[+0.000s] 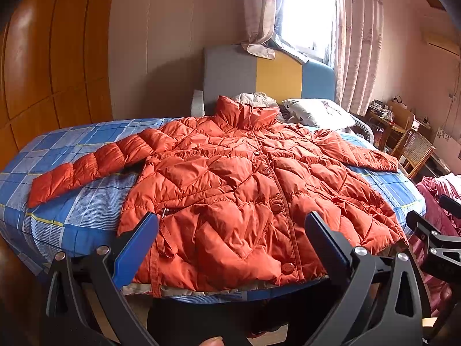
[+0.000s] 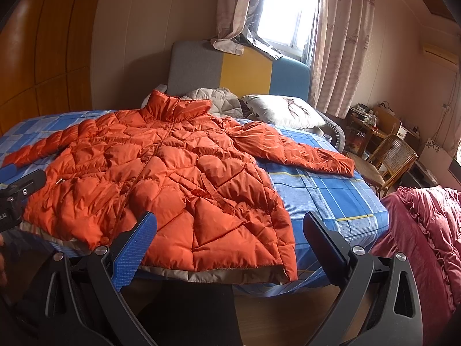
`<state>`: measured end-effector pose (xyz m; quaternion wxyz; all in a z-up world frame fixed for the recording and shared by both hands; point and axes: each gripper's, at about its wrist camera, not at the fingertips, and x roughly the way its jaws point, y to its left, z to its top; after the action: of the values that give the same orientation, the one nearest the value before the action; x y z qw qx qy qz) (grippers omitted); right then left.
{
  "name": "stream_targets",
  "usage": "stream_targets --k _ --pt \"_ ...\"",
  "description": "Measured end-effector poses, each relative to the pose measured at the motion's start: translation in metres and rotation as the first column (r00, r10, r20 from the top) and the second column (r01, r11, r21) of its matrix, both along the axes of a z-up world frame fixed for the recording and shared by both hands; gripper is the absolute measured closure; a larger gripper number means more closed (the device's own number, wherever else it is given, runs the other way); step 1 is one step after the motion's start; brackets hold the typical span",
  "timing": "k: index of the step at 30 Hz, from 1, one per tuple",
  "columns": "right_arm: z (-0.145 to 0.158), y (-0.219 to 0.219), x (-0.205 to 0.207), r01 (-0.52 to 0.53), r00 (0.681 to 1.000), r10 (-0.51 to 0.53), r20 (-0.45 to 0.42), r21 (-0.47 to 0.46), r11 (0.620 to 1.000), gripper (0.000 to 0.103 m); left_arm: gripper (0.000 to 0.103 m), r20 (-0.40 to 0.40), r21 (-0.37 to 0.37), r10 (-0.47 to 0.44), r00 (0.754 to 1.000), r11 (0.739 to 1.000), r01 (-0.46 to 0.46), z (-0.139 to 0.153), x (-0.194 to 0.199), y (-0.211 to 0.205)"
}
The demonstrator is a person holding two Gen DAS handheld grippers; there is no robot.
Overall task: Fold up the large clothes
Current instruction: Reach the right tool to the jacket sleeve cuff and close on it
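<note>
A bedroom in daylight, seen from the foot of the bed

Ahead of the grippers lies a bed in a blue plaid sheet [image 2: 331, 193], backed by a headboard [image 1: 276, 75] of grey, yellow and blue panels. A white pillow [image 2: 285, 109] rests near the headboard, ahead and to the right. Patterned curtains [image 1: 357, 40] frame a bright window [image 2: 288, 8] beyond. A wooden wardrobe [image 1: 54, 52] fills the far left; a cane chair [image 2: 394, 155] and cluttered desk [image 1: 386, 115] stand far right, with a maroon ruffled blanket [image 2: 426, 230] nearer on that side.
</note>
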<state>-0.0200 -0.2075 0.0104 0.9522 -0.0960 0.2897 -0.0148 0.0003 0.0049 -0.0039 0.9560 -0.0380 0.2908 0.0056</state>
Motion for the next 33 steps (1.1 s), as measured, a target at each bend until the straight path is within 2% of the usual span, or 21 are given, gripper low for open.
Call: stream_targets --k 6,9,11,14,17,19,25,27,30,33 --pt "-0.012 -0.006 0.007 0.017 0.999 -0.017 -0.028 -0.01 1.0 0.003 0.002 -0.015 -0.005 0.007 1.0 1.0 -0.007 -0.006 0.003 0.005" --pt "-0.024 -0.013 0.022 0.047 0.995 -0.046 -0.085 0.005 0.999 0.003 0.002 -0.054 -0.019 0.003 0.999 1.0 -0.004 -0.015 0.009 0.009" --pt "-0.033 -0.019 0.035 0.075 0.989 -0.073 -0.125 0.012 0.997 0.003 0.002 -0.085 -0.049 -0.002 0.996 0.999 -0.002 -0.021 0.016 0.015" --pt "-0.036 -0.029 0.058 0.112 0.984 -0.109 -0.143 0.01 0.994 0.003 0.002 -0.139 -0.077 0.037 0.99 0.996 -0.048 -0.033 0.028 0.028" --pt "-0.036 -0.043 0.085 0.145 0.979 -0.143 -0.145 0.01 0.989 0.003 0.002 -0.153 -0.066 0.071 0.986 0.994 -0.082 -0.041 0.038 0.037" --pt "-0.041 -0.057 0.106 0.169 0.97 -0.161 -0.183 0.03 0.985 0.003 0.002 -0.172 -0.068 0.08 0.982 0.993 -0.093 -0.045 0.049 0.041" --pt "-0.068 -0.124 0.183 0.308 0.911 -0.276 -0.306 0.062 0.949 0.003 0.002 -0.178 -0.04 0.131 0.975 0.989 -0.14 -0.047 0.086 0.058" --pt "-0.072 -0.148 0.205 0.35 0.896 -0.315 -0.314 0.062 0.935 0.003 0.002 -0.175 -0.027 0.155 0.972 0.986 -0.162 -0.047 0.098 0.066" --pt "-0.077 -0.189 0.237 0.434 0.859 -0.381 -0.341 0.089 0.897 0.003 0.002 -0.182 0.009 0.195 0.964 0.98 -0.196 -0.049 0.116 0.078" --pt "-0.086 -0.234 0.272 0.524 0.809 -0.448 -0.38 0.123 0.843 0.003 0.002 -0.203 0.001 0.225 0.953 0.973 -0.23 -0.052 0.132 0.092"
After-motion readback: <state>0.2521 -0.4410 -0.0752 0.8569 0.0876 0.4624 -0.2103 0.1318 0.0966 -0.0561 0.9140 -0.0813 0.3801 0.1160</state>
